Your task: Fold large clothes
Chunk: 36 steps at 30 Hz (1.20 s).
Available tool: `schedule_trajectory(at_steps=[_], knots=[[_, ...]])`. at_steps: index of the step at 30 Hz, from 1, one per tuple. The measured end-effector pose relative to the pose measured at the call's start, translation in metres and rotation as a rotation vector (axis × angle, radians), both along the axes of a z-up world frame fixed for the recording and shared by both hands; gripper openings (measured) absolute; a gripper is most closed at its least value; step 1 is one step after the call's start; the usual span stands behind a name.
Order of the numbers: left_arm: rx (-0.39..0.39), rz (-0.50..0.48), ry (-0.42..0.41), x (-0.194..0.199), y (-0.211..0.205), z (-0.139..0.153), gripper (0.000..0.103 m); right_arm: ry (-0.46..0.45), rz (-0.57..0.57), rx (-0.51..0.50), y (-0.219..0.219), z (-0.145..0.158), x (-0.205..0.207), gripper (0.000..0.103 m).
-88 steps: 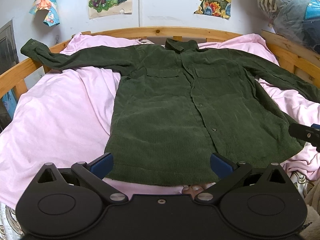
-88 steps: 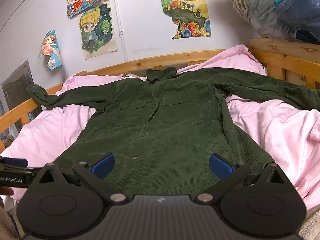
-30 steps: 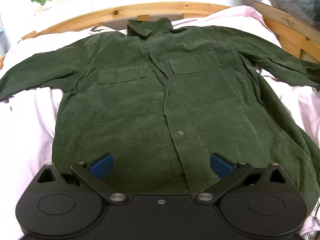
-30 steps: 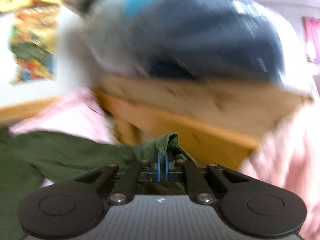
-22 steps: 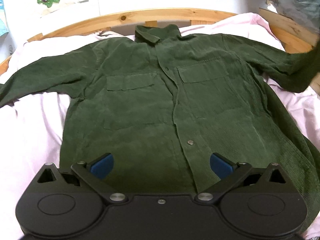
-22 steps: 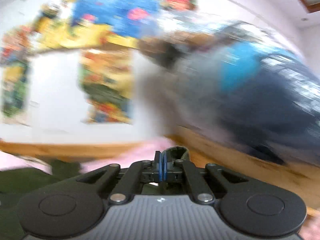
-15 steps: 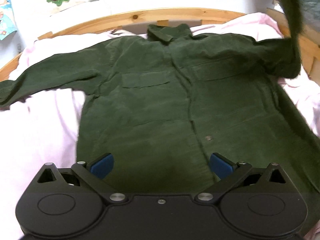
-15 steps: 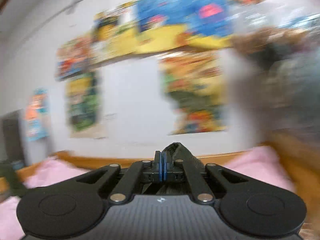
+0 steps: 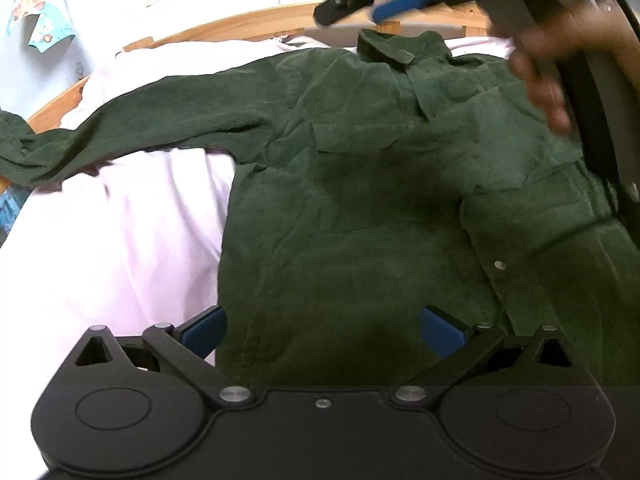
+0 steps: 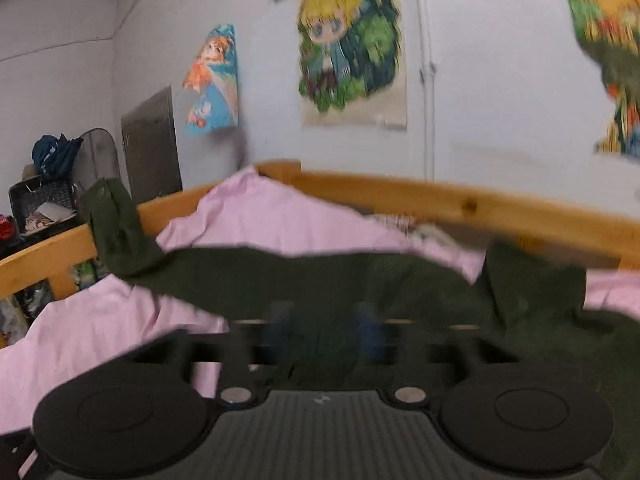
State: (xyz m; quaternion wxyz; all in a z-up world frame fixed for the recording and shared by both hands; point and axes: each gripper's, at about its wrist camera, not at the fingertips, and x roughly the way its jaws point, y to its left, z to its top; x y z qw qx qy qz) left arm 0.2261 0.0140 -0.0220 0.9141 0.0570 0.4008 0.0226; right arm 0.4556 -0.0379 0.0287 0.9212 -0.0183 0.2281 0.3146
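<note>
While spread on the bed, green shirt [image 9: 360, 200] beneath left gripper [image 9: 323, 326], jaws apart

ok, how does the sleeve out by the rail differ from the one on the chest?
The outstretched sleeve lies straight on the pink sheet, cuff at the wooden rail; the folded sleeve is doubled back across the shirt front. One rests on bedding, the other on the shirt. Both dark green corduroy.
</note>
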Motion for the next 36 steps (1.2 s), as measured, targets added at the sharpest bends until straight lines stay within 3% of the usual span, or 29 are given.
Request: schedule_trajectory(at_steps=[2, 6, 10, 14, 19, 22, 25, 27, 31, 33, 34, 36], knots=[[-0.003, -0.019, -0.011, 0.001, -0.002, 0.001, 0.102, 0.011, 0.004, 0.018, -0.019, -0.01, -0.012, 0.081], [0.007, -0.064, -0.057, 0.005, -0.006, 0.003, 0.102, 0.005, -0.082, -0.016, -0.081, -0.024, -0.035, 0.092], [0.025, -0.079, -0.165, 0.022, -0.001, 0.004, 0.102, -0.02, -0.292, -0.126, -0.151, -0.033, -0.031, 0.101], [0.05, -0.057, -0.235, 0.059, 0.008, 0.003, 0.102, -0.003, -0.535, -0.153, -0.215, -0.047, 0.001, 0.101], [0.098, -0.078, -0.268, 0.103, 0.009, -0.001, 0.102, 0.092, -0.701, -0.023, -0.286, -0.071, 0.06, 0.081], [0.094, -0.128, -0.265, 0.126, 0.002, -0.014, 0.102, 0.141, -0.71, 0.06, -0.311, -0.081, 0.083, 0.063], [0.107, -0.169, -0.236, 0.148, -0.011, -0.035, 0.102, 0.212, -0.631, 0.056, -0.317, -0.089, 0.101, 0.013], [0.127, -0.186, -0.22, 0.159, -0.019, -0.048, 0.102, 0.198, -0.627, -0.009, -0.313, -0.09, 0.101, 0.01], [0.139, -0.208, -0.195, 0.18, -0.032, -0.069, 0.103, 0.047, -0.654, -0.106, -0.306, -0.073, 0.095, 0.009], [0.13, -0.212, -0.184, 0.189, -0.038, -0.073, 0.103, 0.087, -0.658, -0.139, -0.309, -0.082, 0.105, 0.01], [0.131, -0.206, -0.178, 0.193, -0.04, -0.075, 0.103, 0.11, -0.654, -0.166, -0.309, -0.089, 0.106, 0.012], [0.105, -0.187, -0.175, 0.195, -0.038, -0.076, 0.103, 0.082, -0.653, -0.166, -0.313, -0.094, 0.094, 0.026]])
